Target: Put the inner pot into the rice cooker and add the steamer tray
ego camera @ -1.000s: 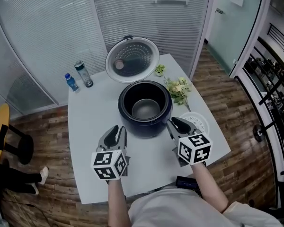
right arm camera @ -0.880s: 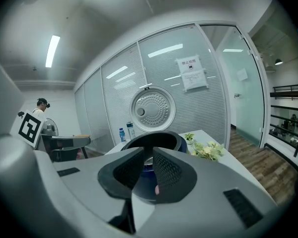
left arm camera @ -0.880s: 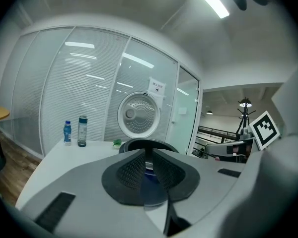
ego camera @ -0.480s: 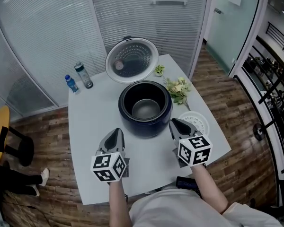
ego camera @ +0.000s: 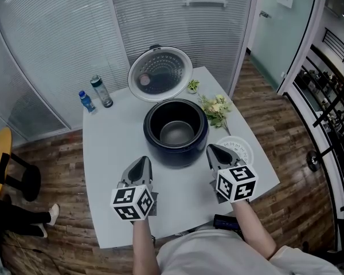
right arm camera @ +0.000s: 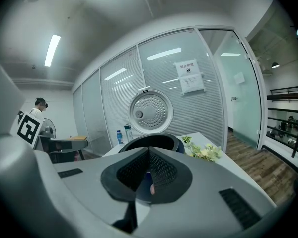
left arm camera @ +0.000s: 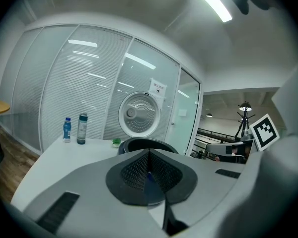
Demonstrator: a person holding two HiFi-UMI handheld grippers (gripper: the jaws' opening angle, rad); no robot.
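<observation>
Now shut: both grippers empty by the cooker

Left gripper (ego camera: 141,162) has its fingers pressed together on nothing. The right gripper (ego camera: 216,151) has just been closing, and its fingers meet with nothing between them. Both hover over the white surface (ego camera: 109,145), one at each near side of the open rice cooker (ego camera: 176,149), whose lid (ego camera: 160,72) stands raised behind. The white steamer tray (ego camera: 244,148) lies flat beside the right gripper, partly hidden by it.

Bright, even overhead light is flooding all views. Ceiling strip light (left arm camera: 211,3) is blowing out to white, and its reflections are streaking the glass wall (left arm camera: 84,83). Heavy fisheye is bending the edges, with dark vignetting ringing both gripper views. Left gripper (left arm camera: 149,158) and right gripper (right arm camera: 149,157) bodies are reading soft up close. Table (ego camera: 109,148) is showing only faint shadows.
</observation>
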